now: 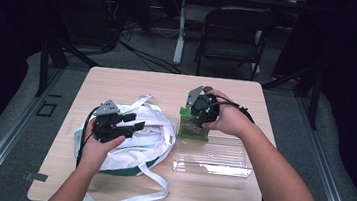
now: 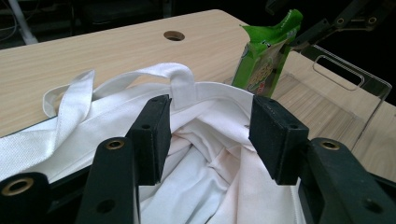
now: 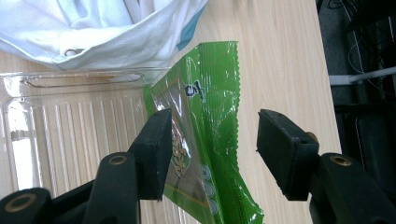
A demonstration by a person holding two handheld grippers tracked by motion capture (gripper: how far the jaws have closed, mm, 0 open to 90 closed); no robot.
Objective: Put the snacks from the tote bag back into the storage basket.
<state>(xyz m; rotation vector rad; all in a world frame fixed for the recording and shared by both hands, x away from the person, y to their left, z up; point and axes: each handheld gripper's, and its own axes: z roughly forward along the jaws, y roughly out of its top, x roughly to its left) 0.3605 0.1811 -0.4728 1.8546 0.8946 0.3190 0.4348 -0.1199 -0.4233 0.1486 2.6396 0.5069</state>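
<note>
The right tongs (image 3: 210, 154) stand spread around the green snack packet (image 3: 205, 140), their pads not pressing it, while the left tongs (image 2: 212, 135) hang spread over the mouth of the white cloth bag (image 2: 196, 186), gripping nothing. The packet stands tilted at the end of the clear plastic tray (image 1: 213, 157) nearest the bag, so I judge the packing barely begun. Looped bag straps (image 1: 126, 198) sprawl across the surface (image 1: 118, 81) around the bag, and the slumped rim may hinder dropping the packet in.
</note>
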